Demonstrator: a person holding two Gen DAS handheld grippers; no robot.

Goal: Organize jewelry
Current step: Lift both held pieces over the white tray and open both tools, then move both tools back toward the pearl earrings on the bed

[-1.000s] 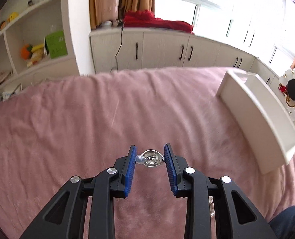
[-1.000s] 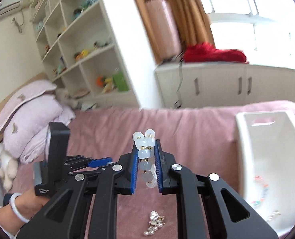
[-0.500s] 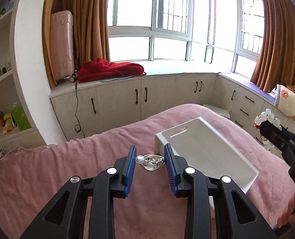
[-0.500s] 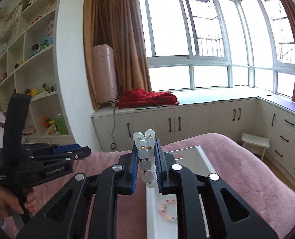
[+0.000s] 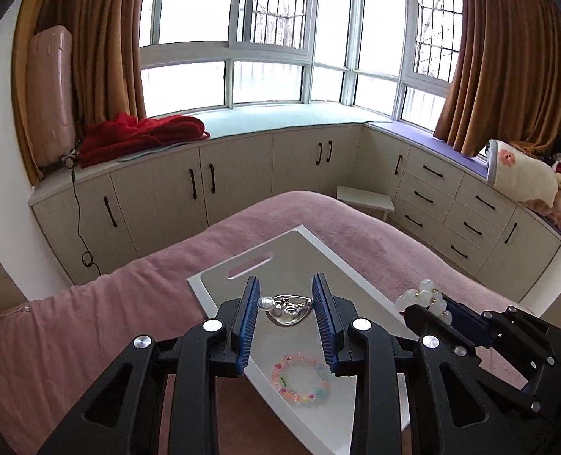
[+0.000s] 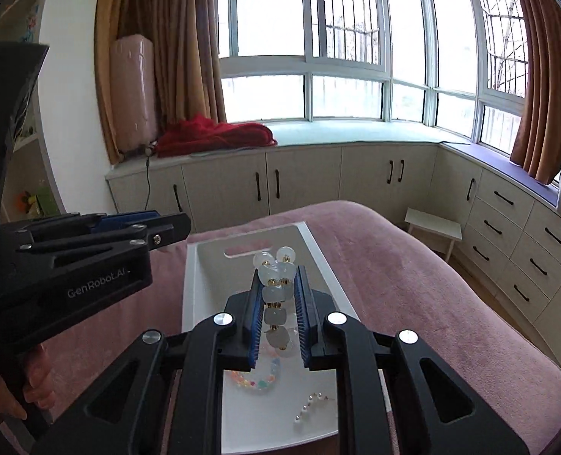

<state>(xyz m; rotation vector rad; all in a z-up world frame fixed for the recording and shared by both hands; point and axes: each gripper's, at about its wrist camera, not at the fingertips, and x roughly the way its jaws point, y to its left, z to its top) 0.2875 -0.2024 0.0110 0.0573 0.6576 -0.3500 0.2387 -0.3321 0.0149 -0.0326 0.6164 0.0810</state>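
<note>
My left gripper (image 5: 286, 305) is shut on a silver brooch with a pearl (image 5: 288, 308) and holds it above the white tray (image 5: 341, 265) on the pink bed. My right gripper (image 6: 278, 295) is shut on a white bead bracelet (image 6: 276, 292) and holds it above the same tray (image 6: 191, 288). The right gripper also shows at the right of the left wrist view (image 5: 428, 309), beside the tray. A pastel bead bracelet (image 5: 301, 379) lies in the tray, and it also shows in the right wrist view (image 6: 259, 377). A small pearl piece (image 6: 310, 407) lies near it.
The pink blanket (image 5: 90, 322) covers the bed around the tray. Cabinets (image 5: 242, 182) run under the bay window, with a red cloth (image 5: 140, 136) on top. A small white stool (image 5: 367, 201) stands past the bed's far corner. The left gripper body (image 6: 71, 265) fills the right wrist view's left side.
Both grippers swung right and came over the tray, still holding their pieces. The view went from bed and shelves to the tray under the window.
</note>
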